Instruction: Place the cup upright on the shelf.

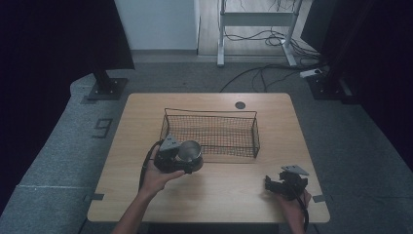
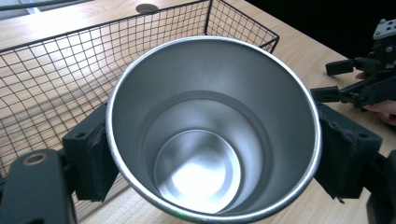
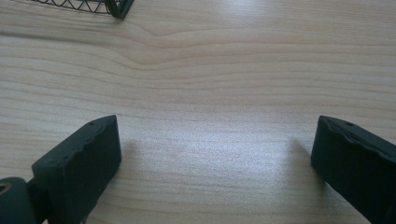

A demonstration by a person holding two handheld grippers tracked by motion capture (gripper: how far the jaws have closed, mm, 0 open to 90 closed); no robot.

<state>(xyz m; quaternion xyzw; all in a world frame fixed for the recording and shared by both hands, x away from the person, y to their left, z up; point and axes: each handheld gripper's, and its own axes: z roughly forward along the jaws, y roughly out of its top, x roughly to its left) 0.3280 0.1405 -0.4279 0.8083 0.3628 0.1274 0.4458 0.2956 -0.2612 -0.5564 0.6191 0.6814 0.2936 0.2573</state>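
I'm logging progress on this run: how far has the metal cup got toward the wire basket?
Done: the left tool is shut on the metal cup, its pads pressed to the cup's sides. In hand: the cup sits at the near left corner of the wire basket, still outside the mesh. Left, most likely: carrying it over the rim and letting go. The right tool rests open over the bare table.

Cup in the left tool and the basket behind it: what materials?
Cup: looks like brushed stainless steel, with a matte silver wall and soft glare on its base. Basket: thin dark wire mesh, probably coated metal; the tabletop shows through it.
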